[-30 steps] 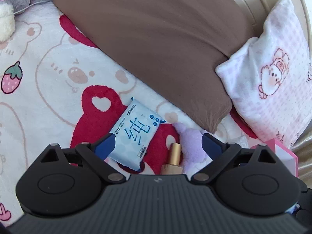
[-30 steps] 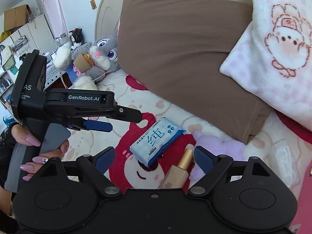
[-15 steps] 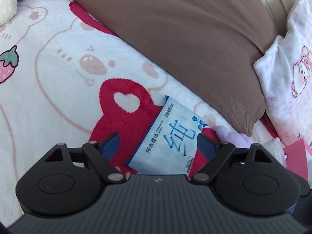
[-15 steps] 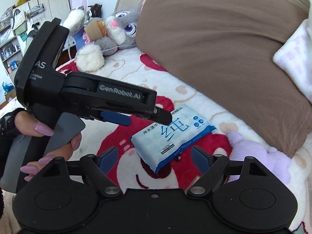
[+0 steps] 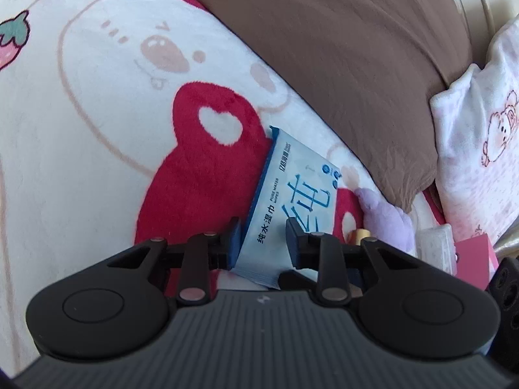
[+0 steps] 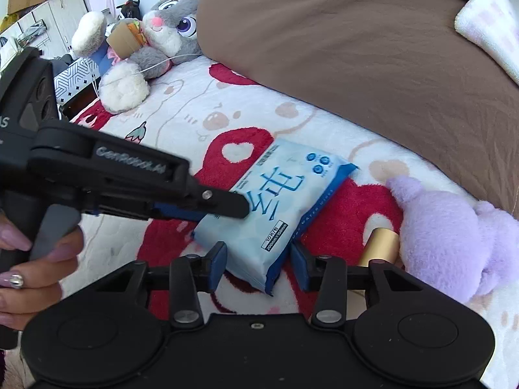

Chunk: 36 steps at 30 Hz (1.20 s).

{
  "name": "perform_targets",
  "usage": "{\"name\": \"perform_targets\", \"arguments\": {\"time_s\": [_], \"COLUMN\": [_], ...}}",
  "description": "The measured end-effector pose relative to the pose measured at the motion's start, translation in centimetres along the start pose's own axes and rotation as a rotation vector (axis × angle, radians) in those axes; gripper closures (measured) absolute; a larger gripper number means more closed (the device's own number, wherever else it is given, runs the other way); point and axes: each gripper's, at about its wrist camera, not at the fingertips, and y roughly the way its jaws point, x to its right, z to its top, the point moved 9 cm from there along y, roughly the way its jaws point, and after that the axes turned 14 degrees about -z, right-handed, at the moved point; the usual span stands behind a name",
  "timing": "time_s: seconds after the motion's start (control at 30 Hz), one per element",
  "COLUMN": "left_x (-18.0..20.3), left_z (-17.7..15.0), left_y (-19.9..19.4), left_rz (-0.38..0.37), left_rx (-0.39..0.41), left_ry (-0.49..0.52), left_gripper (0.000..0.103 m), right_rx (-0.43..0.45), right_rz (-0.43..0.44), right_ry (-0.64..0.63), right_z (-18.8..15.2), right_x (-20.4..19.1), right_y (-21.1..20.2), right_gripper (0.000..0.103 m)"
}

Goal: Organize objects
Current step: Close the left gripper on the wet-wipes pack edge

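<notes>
Both grippers just closed in; left gripper [image 5: 262, 236] pinching wipes pack [image 5: 285, 207], right gripper [image 6: 258, 264] pinching its corner; soft pkt could tear/slip if hands diverge.

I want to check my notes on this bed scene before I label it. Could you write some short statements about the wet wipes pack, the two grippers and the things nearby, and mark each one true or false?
1. Both grippers are at the same wet wipes pack. True: the left gripper and the right gripper each have a corner of it between their fingers.
2. The pack lies on the brown pillow. False: it lies on the bear-print blanket, beside the pillow.
3. A purple plush toy lies to the right of the pack. True.
4. The gold-capped bottle lies on top of the pack. False: it lies apart, against the purple toy.
5. The grey rabbit plush is held by a gripper. False: it lies untouched.
</notes>
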Motion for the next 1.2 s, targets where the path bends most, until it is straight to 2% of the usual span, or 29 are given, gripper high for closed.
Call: {"name": "perform_targets", "arguments": {"time_s": [0.13,0.17,0.2,0.23,0.27,0.33,0.43,0.57,0.77,0.9,1.1,1.2], "left_x": [0.7,1.0,1.4,1.9,2.2,2.8,2.8,1.7,0.1,0.7,1.6,2.0], "left_z": [-2.6,-3.2,-3.8,-4.3,-4.6,-5.0,-5.2,-4.7,-3.6,-3.2,-4.2,-4.4], "left_y": [-1.4,-1.7,-1.9,-2.0,-2.0,-2.0,-1.8,-1.4,-0.6,-0.7,-1.3,-1.1], "left_rz": [-0.012,-0.025,-0.054,-0.079,-0.081,-0.061,-0.048,0.025,0.008,-0.016,-0.060,-0.034], "left_rx": [-0.068,-0.097,-0.126,-0.152,-0.168,-0.186,-0.180,-0.139,-0.081,-0.083,-0.131,-0.124], "left_ry": [-0.022,-0.042,-0.071,-0.093,-0.094,-0.079,-0.099,-0.089,-0.096,-0.073,-0.125,-0.069], "left_gripper": [0.077,0.077,0.078,0.078,0.078,0.078,0.077,0.075,0.070,0.084,0.086,0.086], "right_rx": [-0.014,-0.018,-0.014,-0.008,-0.007,-0.035,-0.045,-0.056,-0.044,-0.032,-0.013,0.008], "right_rz": [0.044,0.056,0.068,0.075,0.086,0.105,0.085,0.073,0.006,-0.035,-0.102,-0.077], "right_ry": [-0.037,-0.052,-0.072,-0.082,-0.079,-0.049,-0.059,-0.103,-0.167,-0.187,-0.262,-0.258], "right_z": [-0.7,-1.0,-1.3,-1.6,-1.8,-2.1,-2.3,-2.8,-3.5,-3.6,-4.2,-4.4], "right_x": [-0.7,-0.9,-1.1,-1.1,-1.1,-0.8,-0.9,-2.1,-3.6,-3.8,-3.9,-3.8], "right_y": [-1.6,-2.1,-2.8,-3.3,-3.7,-4.2,-4.2,-3.8,-2.7,-2.2,-2.1,-2.2], "right_gripper": [0.054,0.049,0.038,0.034,0.031,0.030,0.029,0.020,0.011,0.010,0.008,0.005]}}
